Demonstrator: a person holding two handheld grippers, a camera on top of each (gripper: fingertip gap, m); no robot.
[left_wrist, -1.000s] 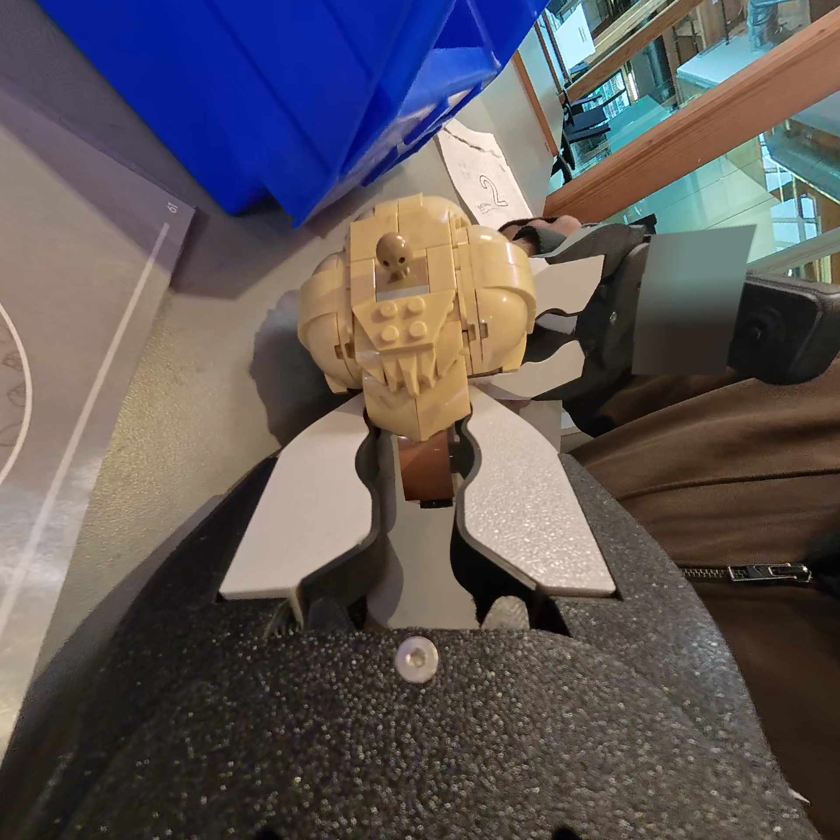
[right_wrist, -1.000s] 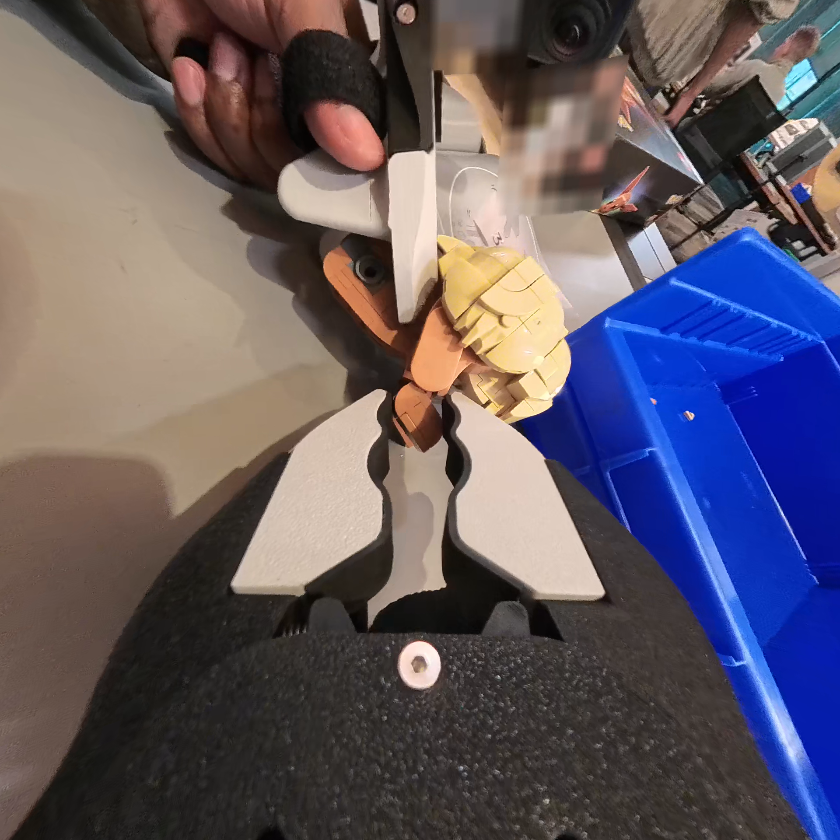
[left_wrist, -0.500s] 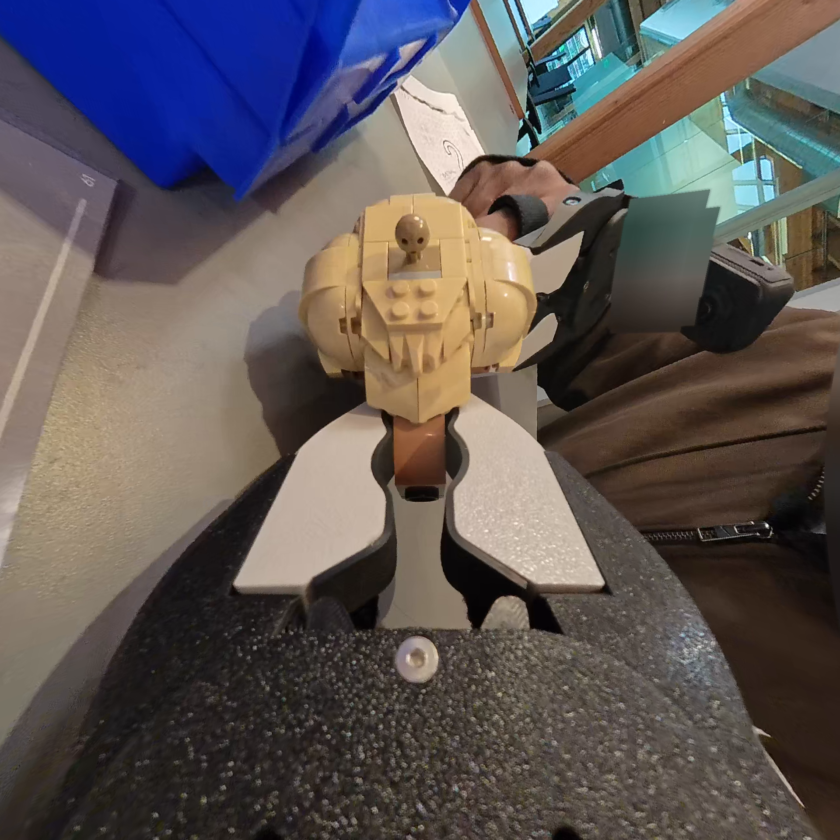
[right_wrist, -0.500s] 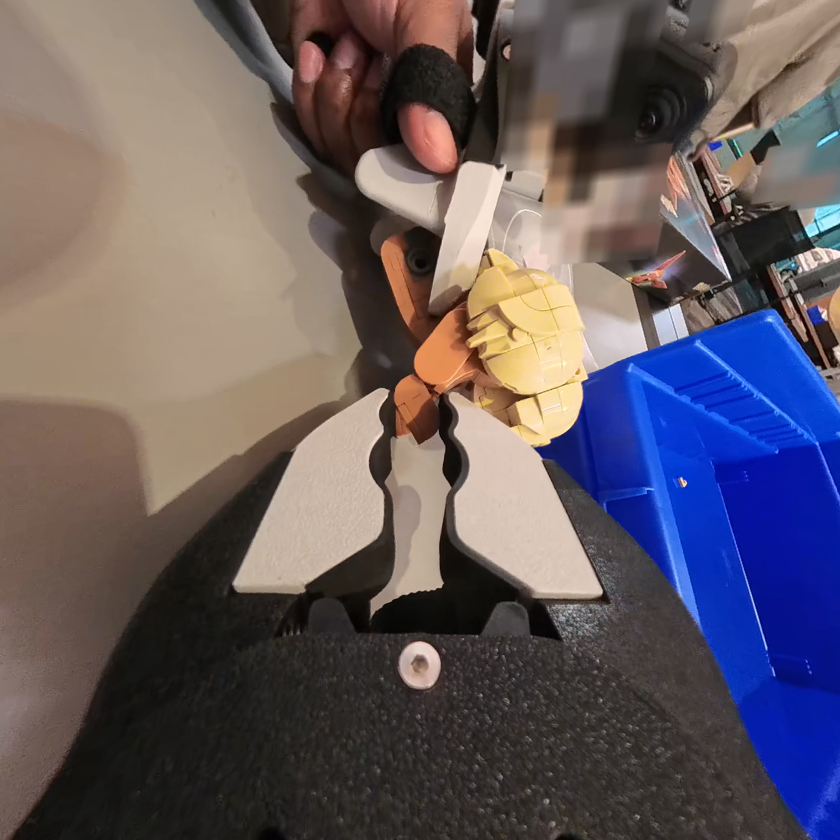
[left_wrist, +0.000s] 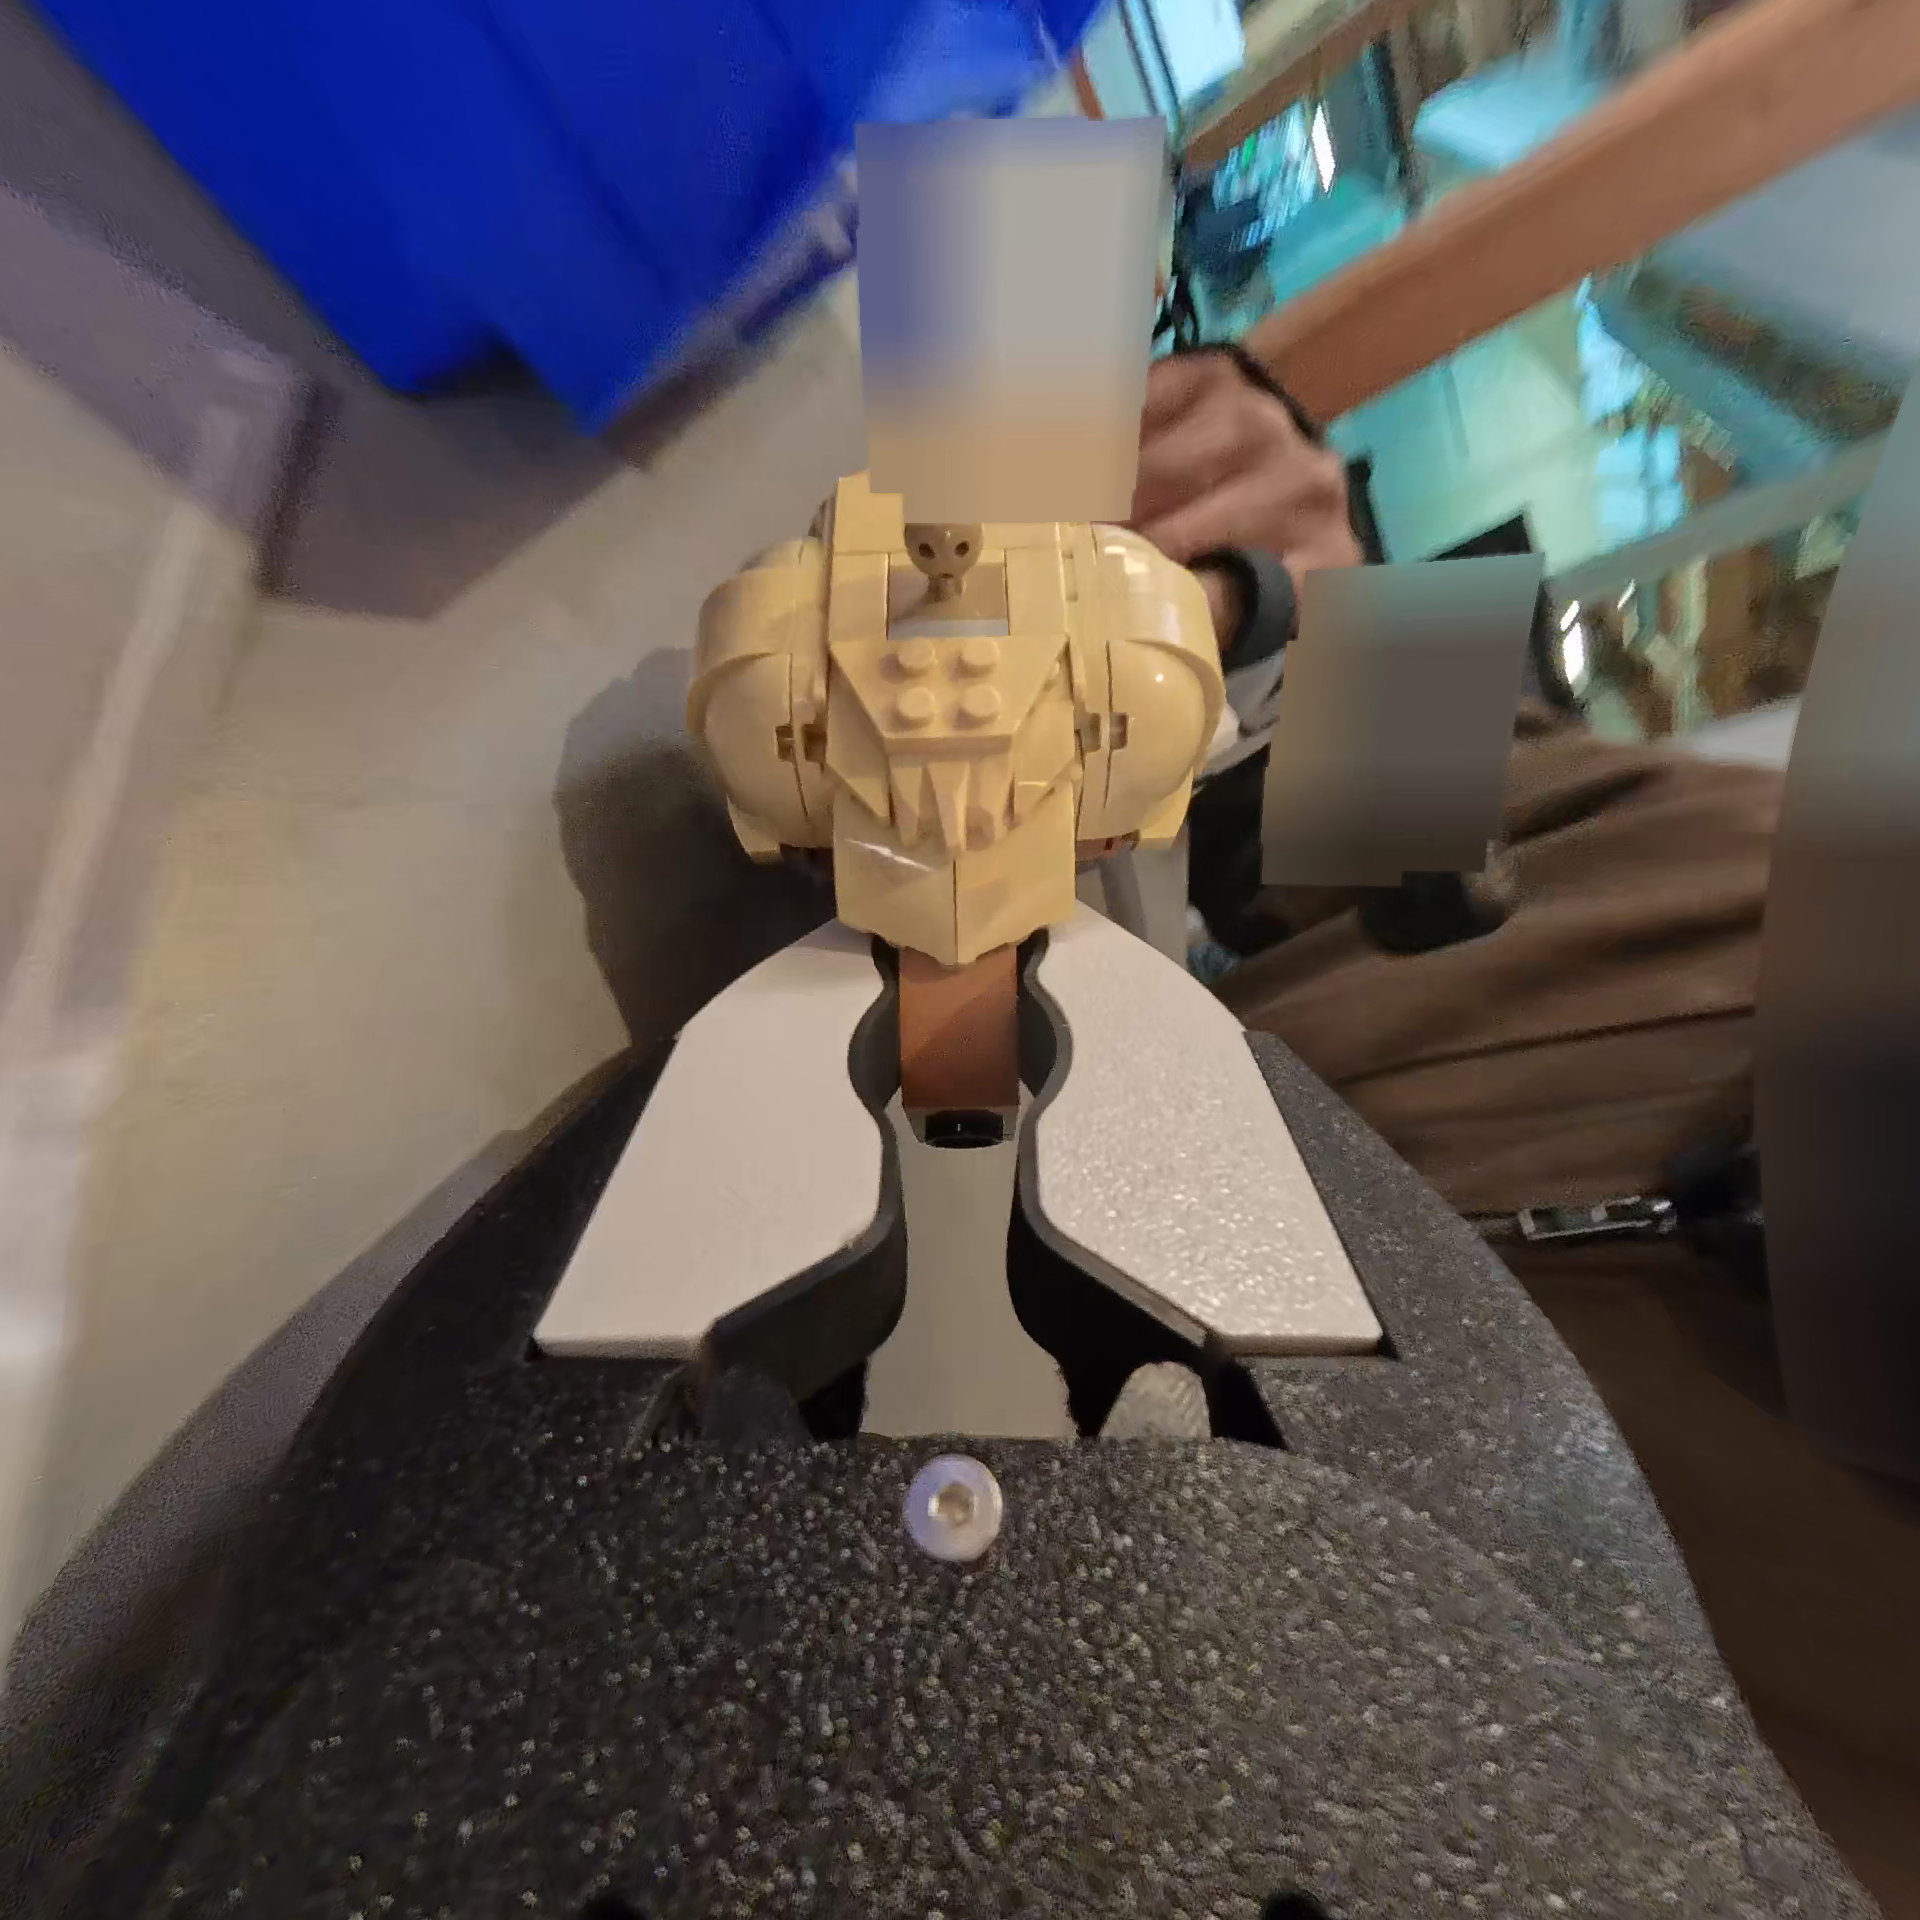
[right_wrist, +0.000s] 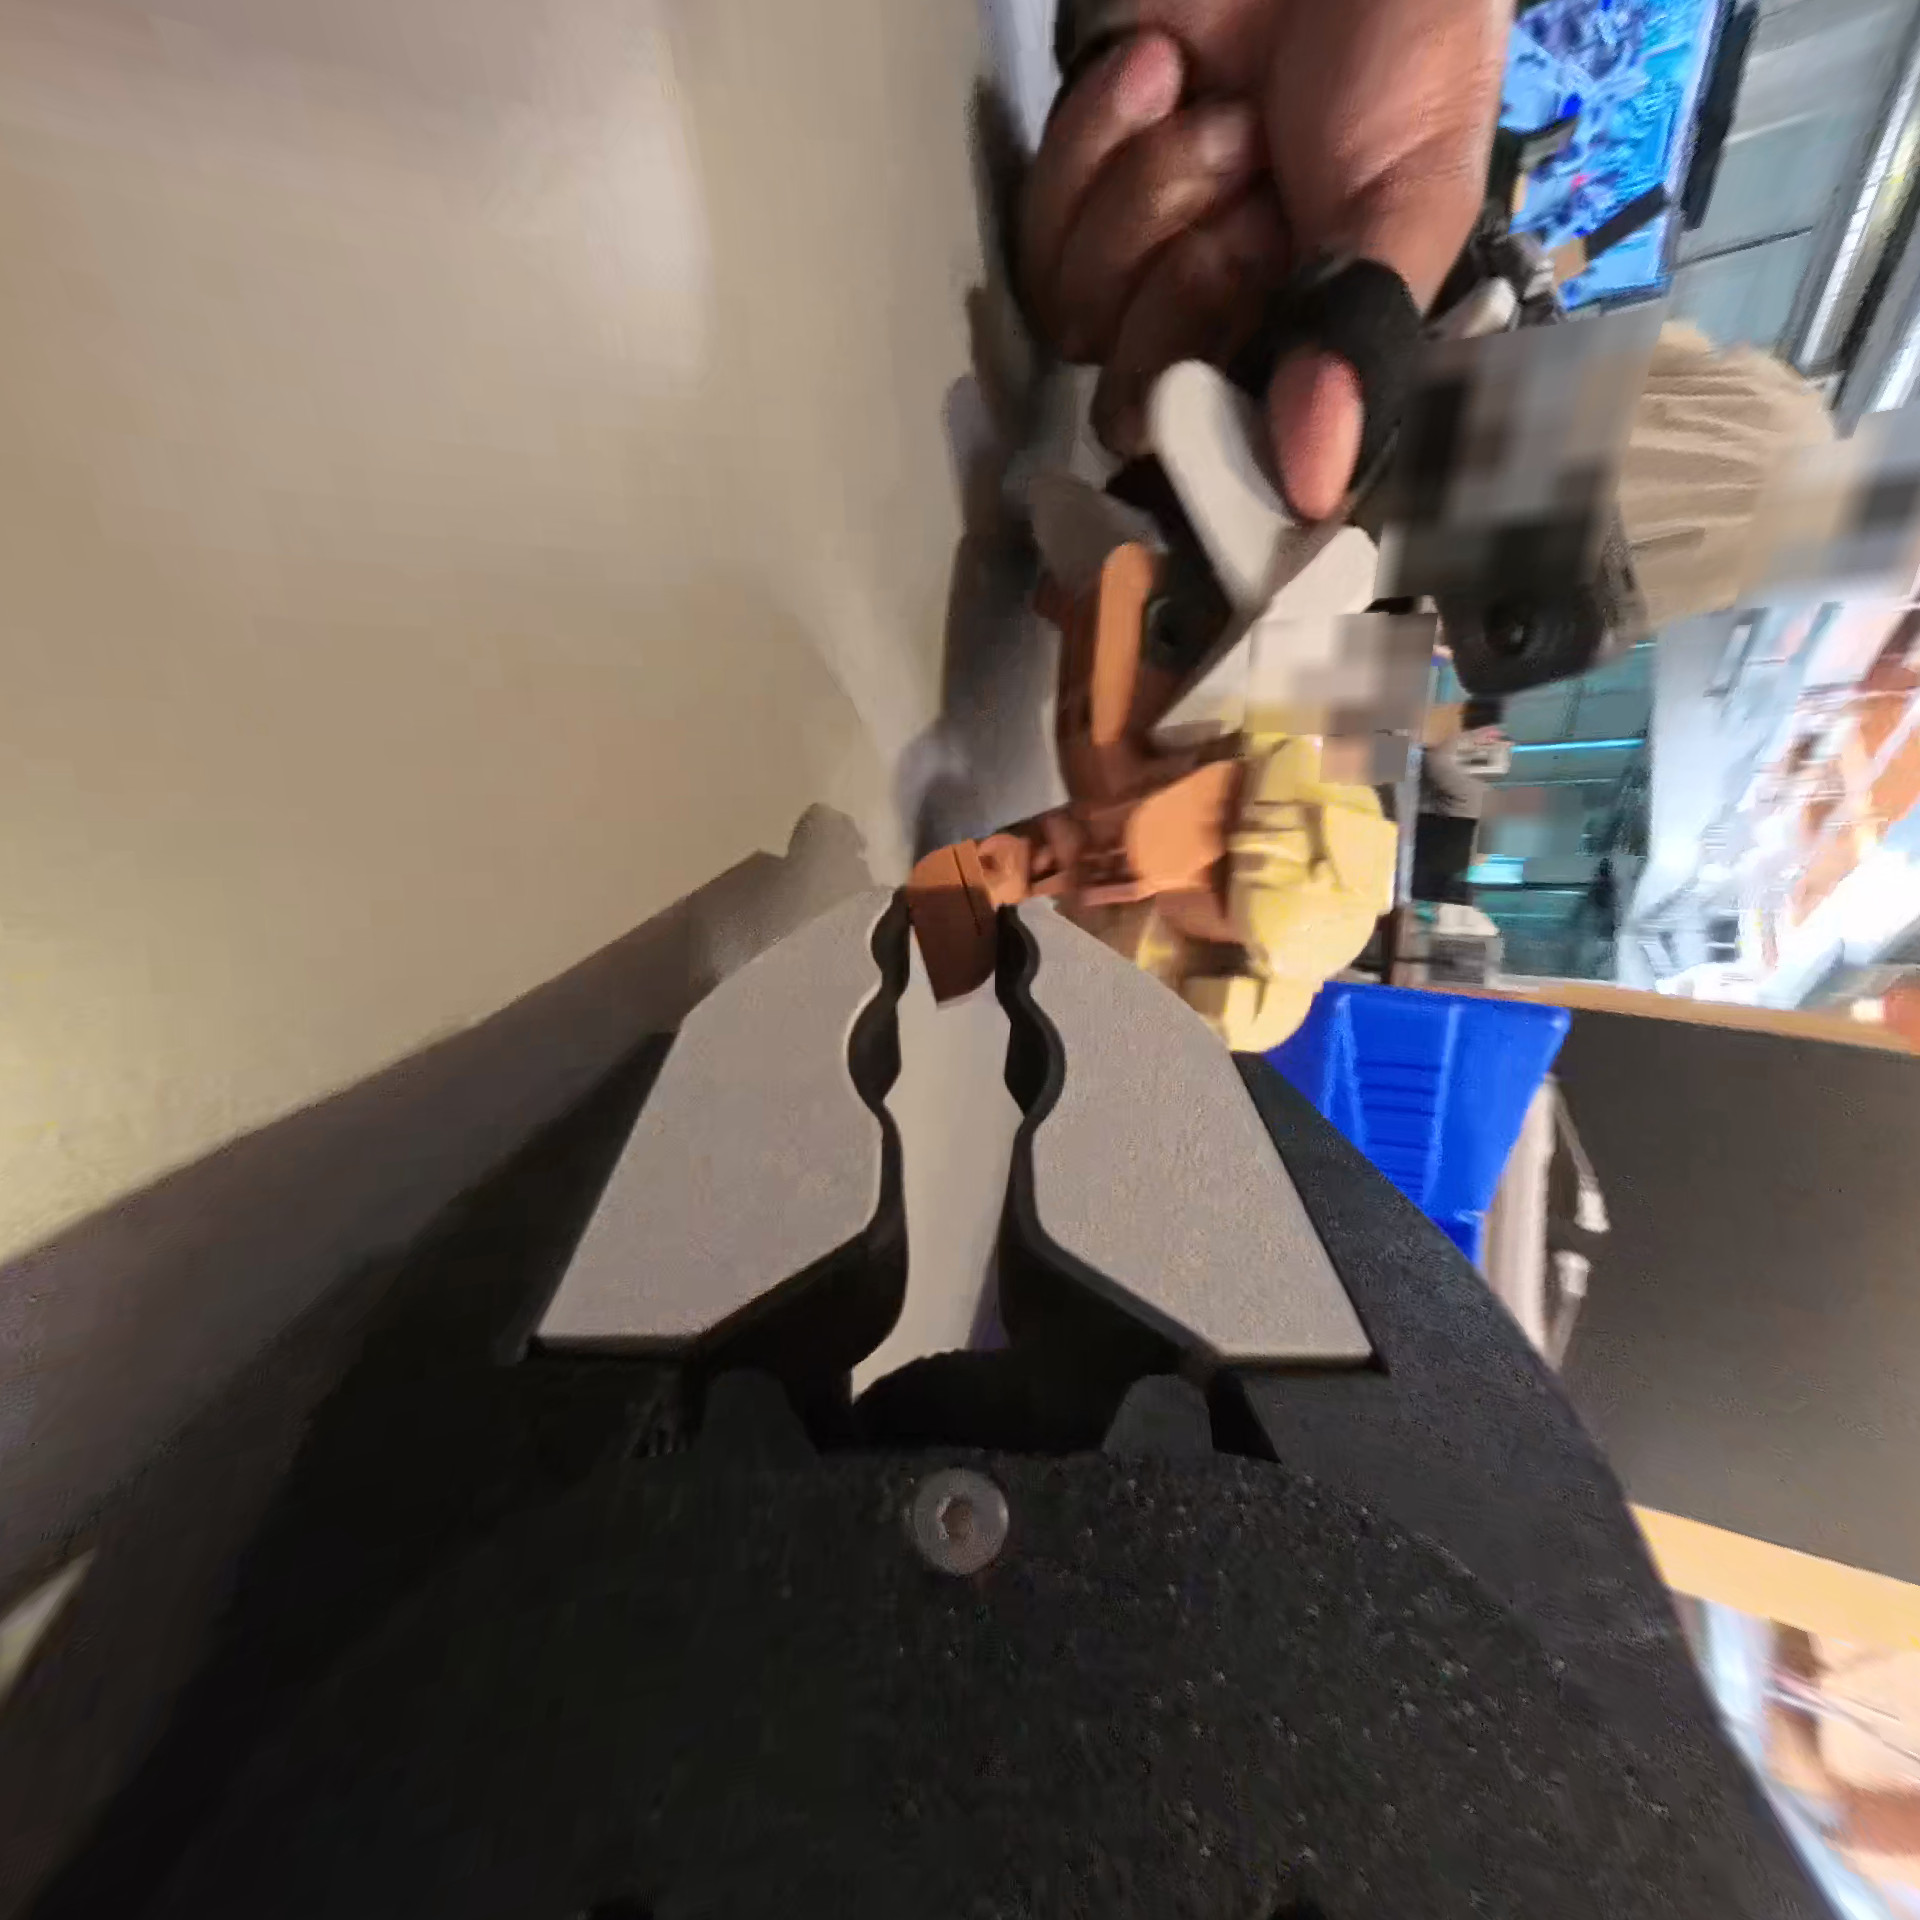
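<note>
**Spotter:** Behind your grippers runs a pale tabletop (left_wrist: 312, 883), with a blue bin (left_wrist: 499, 177) at its far side and a wooden rail (left_wrist: 1538, 197) and glass beyond. The views are blurred, so fine detail is soft.

**Operator:** What do you make of my left gripper (left_wrist: 956, 997)?

**Spotter:** Your jaws are closed on a brown limb (left_wrist: 951, 1039) that hangs from the tan brick-built figure (left_wrist: 951, 727). Both grey fingers (left_wrist: 769, 1122) press its sides, and the rounded tan body sits just past the tips, off the table. I think pinching the narrow limb gives you flat faces, where the bulging shell would slip.

**Operator:** And my right gripper (right_wrist: 951, 940)?

**Spotter:** It's clamped on a small brown end piece (right_wrist: 951, 920) of the same figure (right_wrist: 1299, 894), right at the fingertips. The piece sits tilted between the pads, so only its lower part is caught.

**Operator:** So I hold it from two ends?

**Spotter:** Yes, each of you grips a different brown limb, the tan body between. Your hand (right_wrist: 1247, 187) squeezes the other tool's trigger. I judge that the two-point hold braces the model against twisting.
</note>
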